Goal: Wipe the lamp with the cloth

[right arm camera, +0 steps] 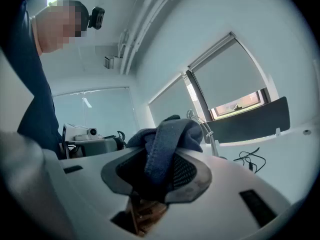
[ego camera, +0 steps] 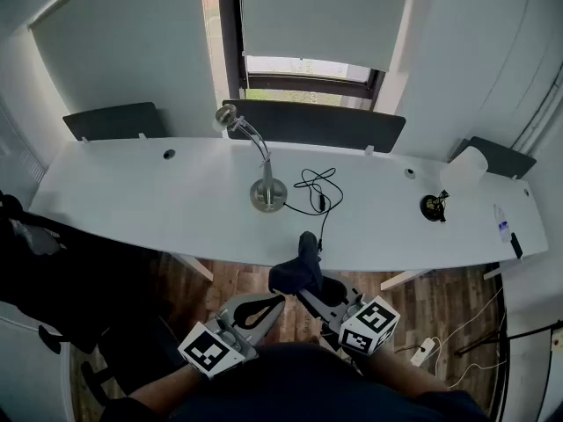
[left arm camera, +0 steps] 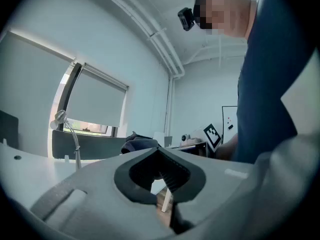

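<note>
Right gripper (ego camera: 310, 294) was clamped on the cloth (ego camera: 299, 269), a dark blue wad bunched between the jaws and spilling above them in the right gripper view. Left gripper (ego camera: 274, 302) had its jaws together at the tips with nothing between them. Both were held low in front of the person, short of the near edge of the white desk (ego camera: 132, 200). The lamp (ego camera: 267, 192) stood upright mid-desk, well apart from the cloth: round metal base, thin curved neck, small head leaning left. My read is that the cloth is soft and light and conforms easily, but the loose folds could snag. The lamp looks top-light on a weighted base, and the neck probably flexes, so a hard wipe could tip it or bend it. I'd steady it at the base with the free left gripper and wipe head and neck lightly. The black cable (ego camera: 318, 187) lay coiled just right of the base and ran to the near desk edge, so it's a snag risk. There was open room left of the lamp, with dark panels and a window close behind.
</note>
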